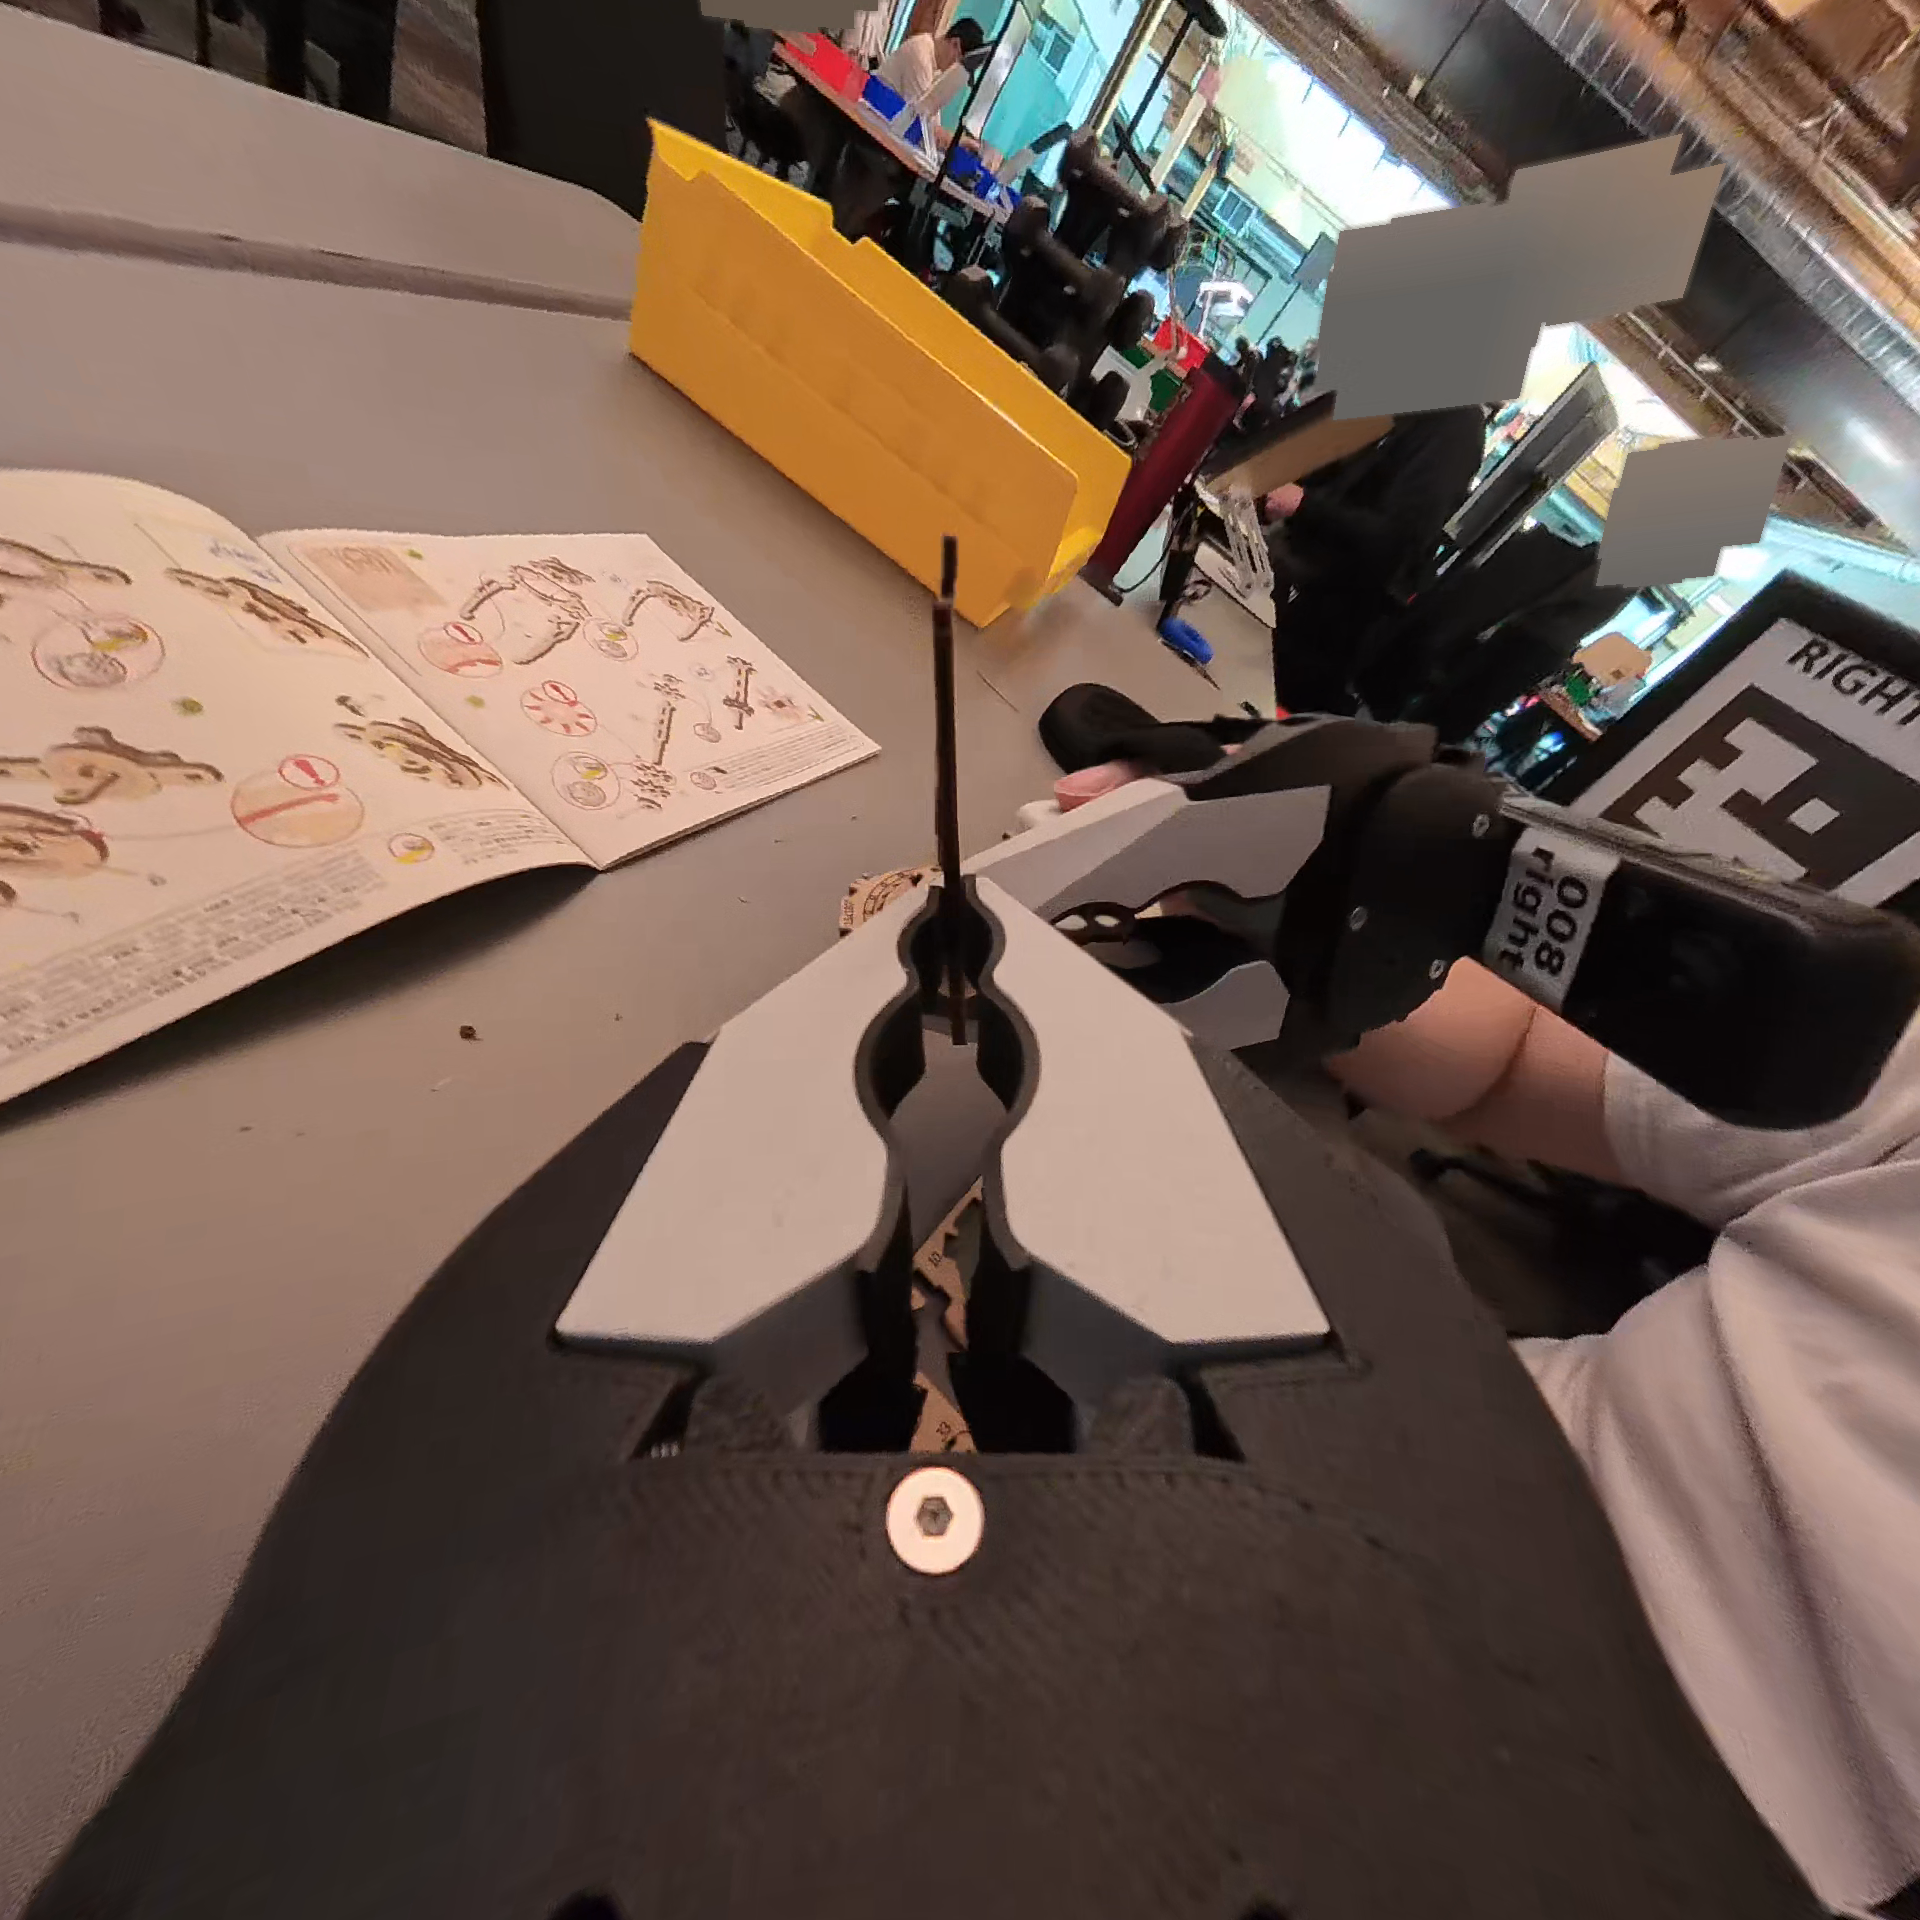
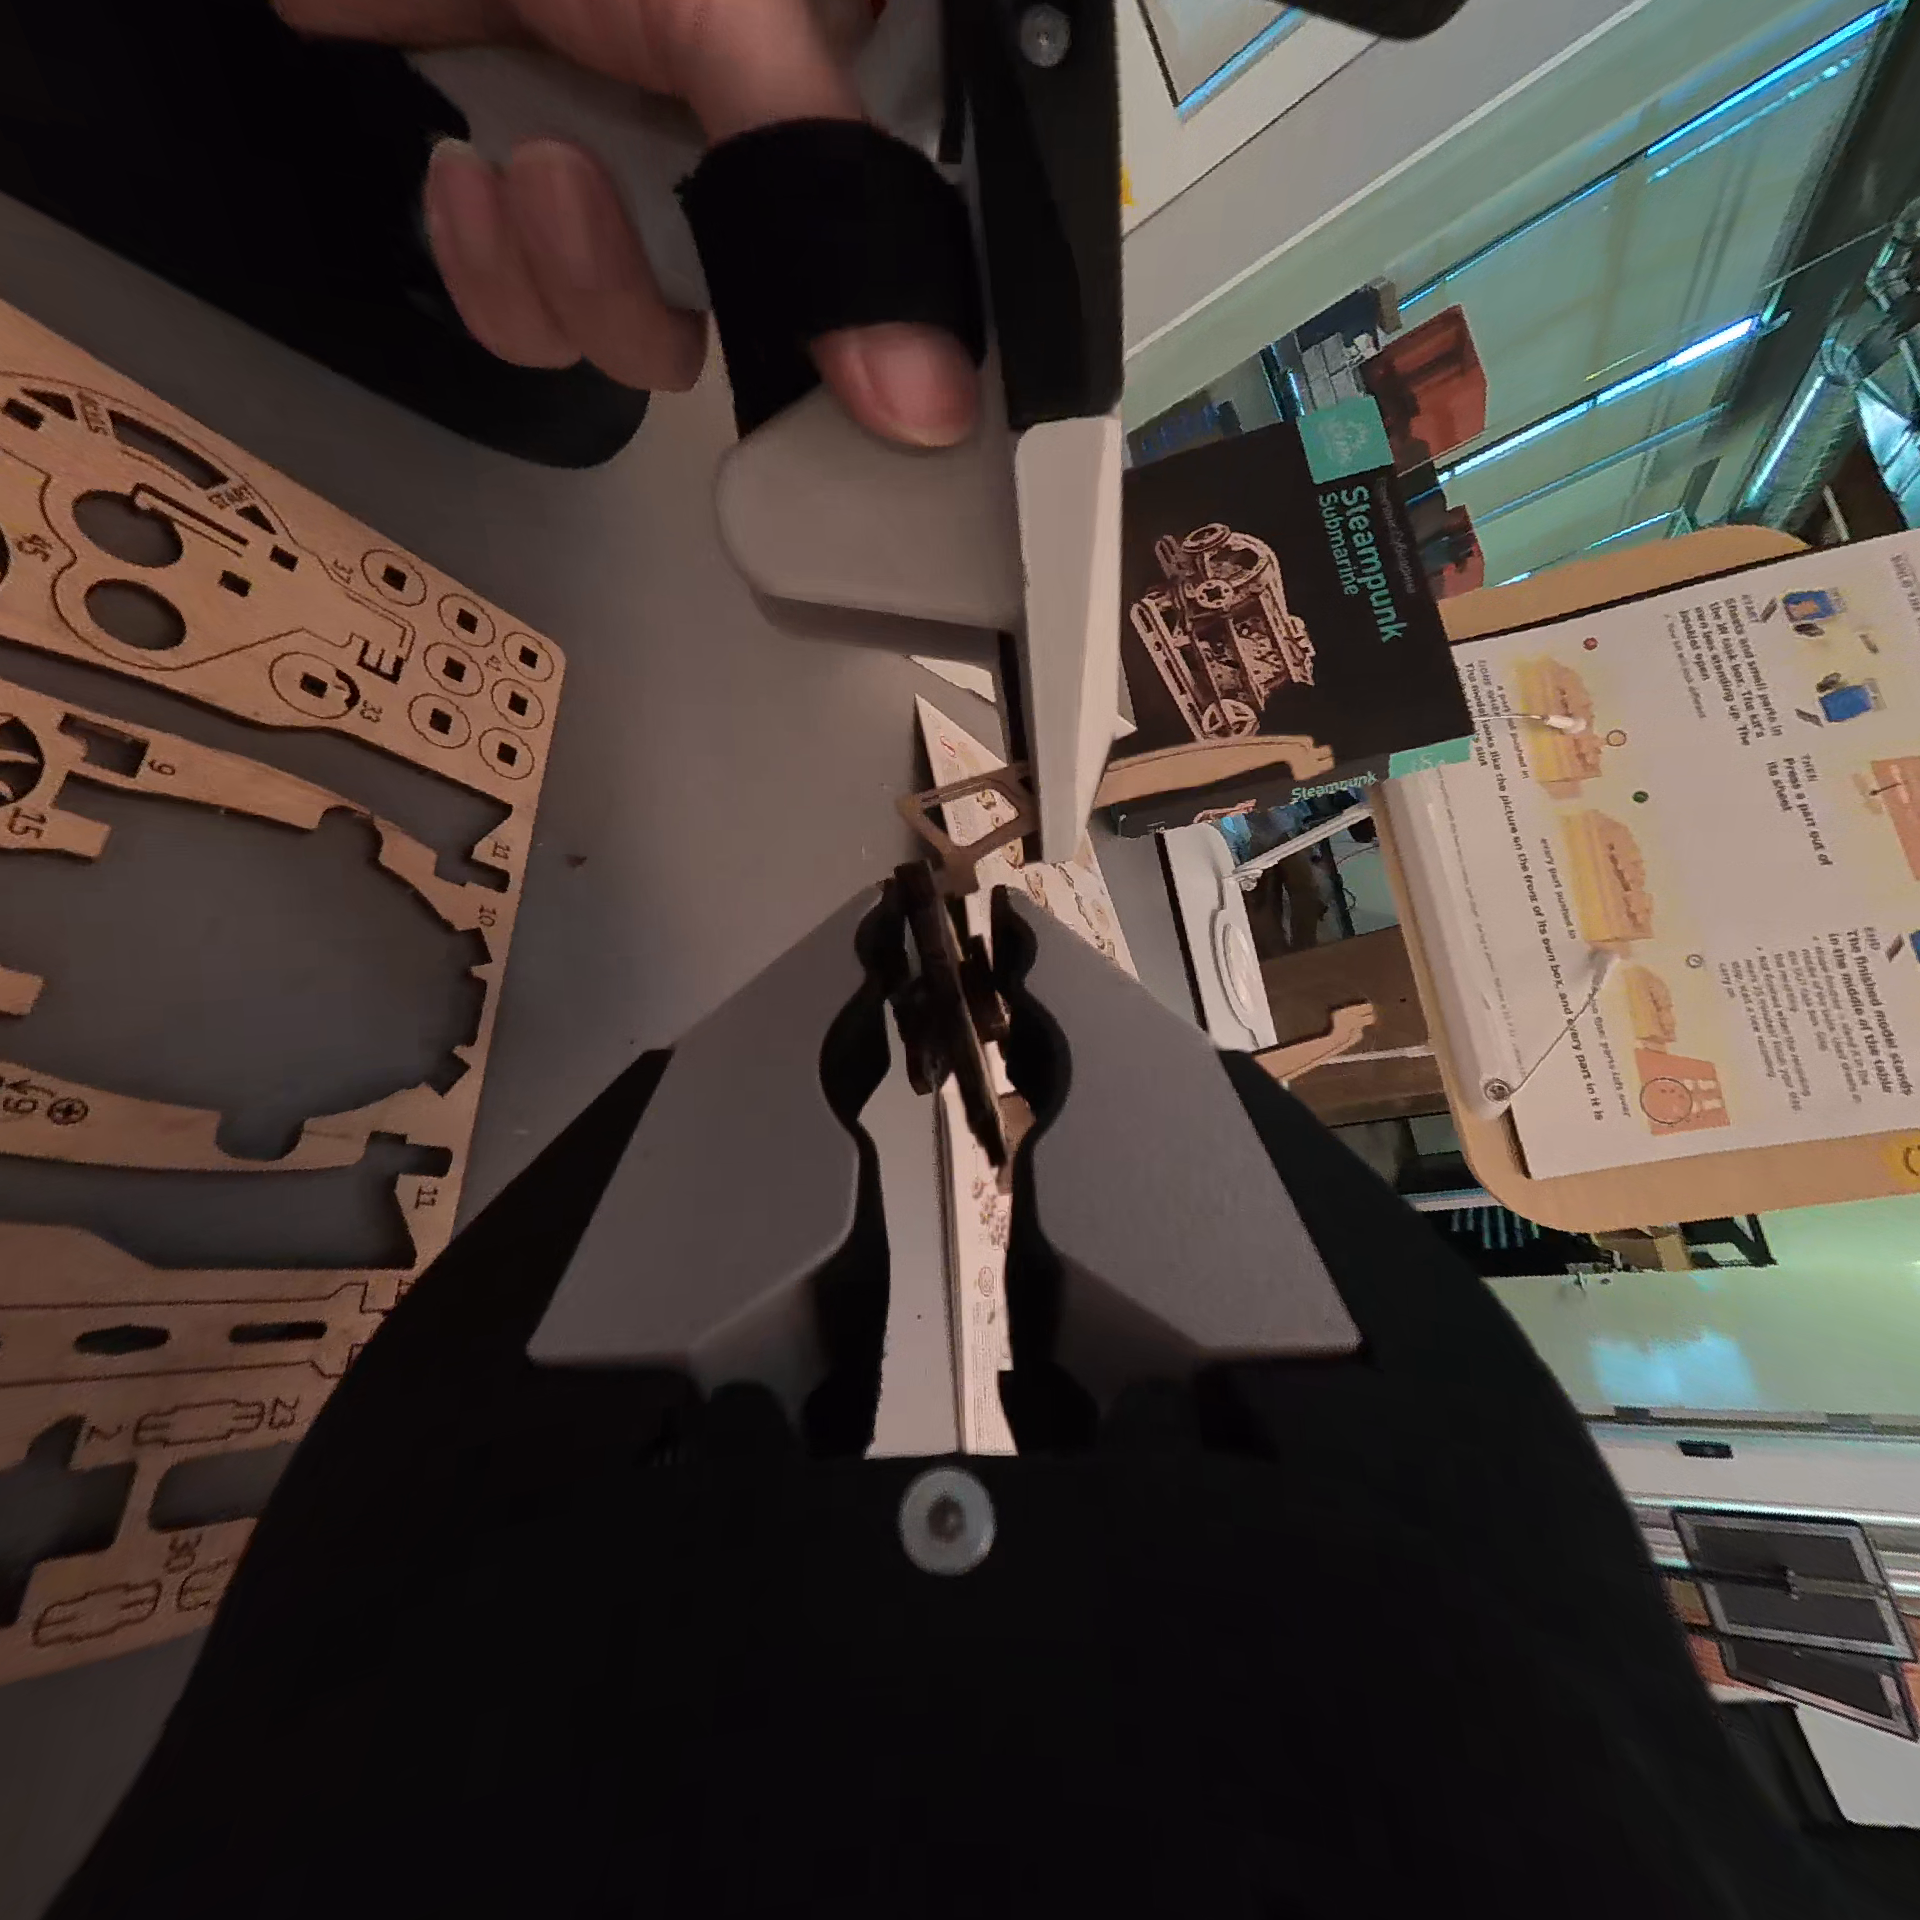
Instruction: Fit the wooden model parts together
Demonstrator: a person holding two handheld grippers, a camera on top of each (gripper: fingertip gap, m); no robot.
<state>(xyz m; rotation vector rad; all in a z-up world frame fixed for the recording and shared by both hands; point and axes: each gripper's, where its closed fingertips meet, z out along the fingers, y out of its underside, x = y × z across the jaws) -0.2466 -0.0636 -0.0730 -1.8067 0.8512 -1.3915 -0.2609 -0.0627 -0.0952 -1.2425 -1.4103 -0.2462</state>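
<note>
In the left wrist view, my left gripper (image 1: 956, 899) is shut on a thin flat wooden part (image 1: 948, 727), seen edge-on and sticking up past the fingertips. My right gripper comes in from the right, its grey fingers (image 1: 1122, 836) close behind my left fingertips. In the right wrist view, my right gripper (image 2: 940, 899) is shut on a dark toothed wooden part (image 2: 940, 997). The left gripper's fingers (image 2: 1070, 665) reach down from above, holding a small open-framed wooden piece (image 2: 971, 821) that touches the tip of the toothed part.
A punched-out wooden parts sheet (image 2: 260, 831) lies on the grey table (image 1: 312, 1195) at the left. An open instruction booklet (image 1: 416, 707) and a yellow bin (image 1: 862, 395) sit beyond. The model's dark box (image 2: 1278, 623) and an instruction board (image 2: 1683, 852) stand behind. My left and right fingertips are right by each other.
</note>
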